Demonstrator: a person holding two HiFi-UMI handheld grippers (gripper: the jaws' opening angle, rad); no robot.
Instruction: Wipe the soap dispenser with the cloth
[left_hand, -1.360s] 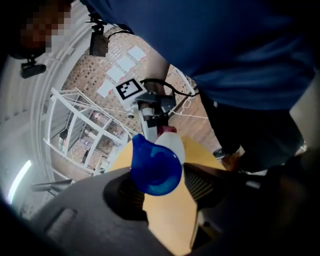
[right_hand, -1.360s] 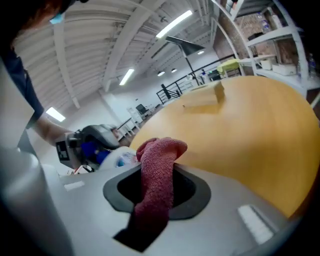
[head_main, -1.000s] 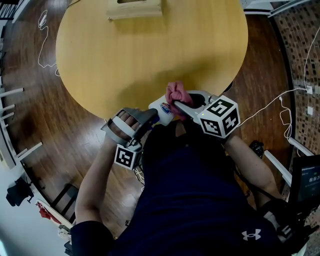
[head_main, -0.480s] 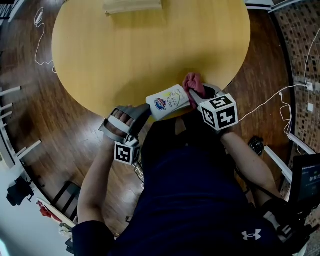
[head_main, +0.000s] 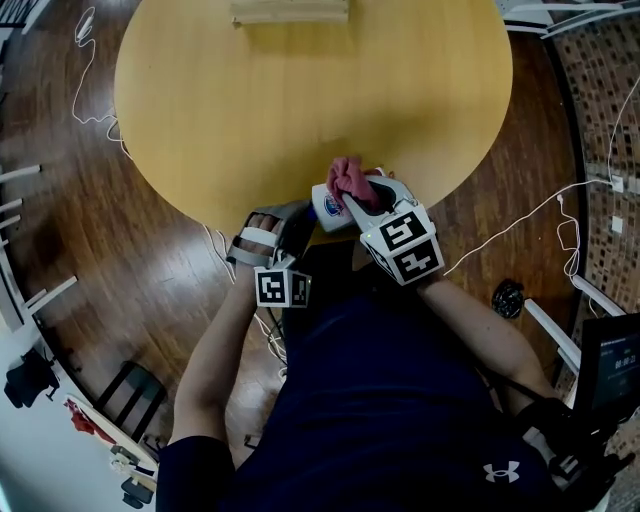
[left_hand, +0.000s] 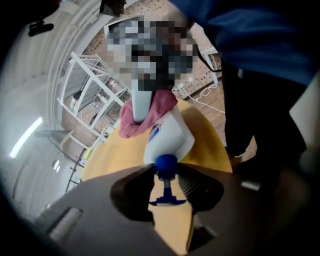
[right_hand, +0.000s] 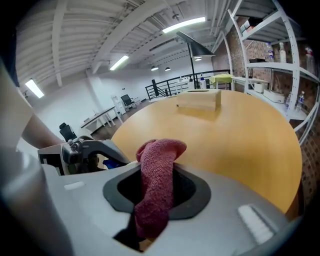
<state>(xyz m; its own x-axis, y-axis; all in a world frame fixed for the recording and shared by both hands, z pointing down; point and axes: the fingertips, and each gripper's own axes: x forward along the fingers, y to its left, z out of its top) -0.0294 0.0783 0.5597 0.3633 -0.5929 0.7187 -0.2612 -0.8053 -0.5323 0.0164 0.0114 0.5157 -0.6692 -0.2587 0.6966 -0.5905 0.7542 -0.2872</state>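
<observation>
Left gripper view, dispenser (left_hand: 167, 137) between jaws (clamped)

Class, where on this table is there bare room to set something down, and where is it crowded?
Free: nearly the whole table, from the box at the far edge down to the near rim. Crowded: the near rim, where the left gripper, fingers just closed on the dispenser by its pump, meets the right gripper holding the cloth.

Bright overhead strip lights (right_hand: 184, 23), fisheye-warped dark edges, blurred near foreground.
</observation>
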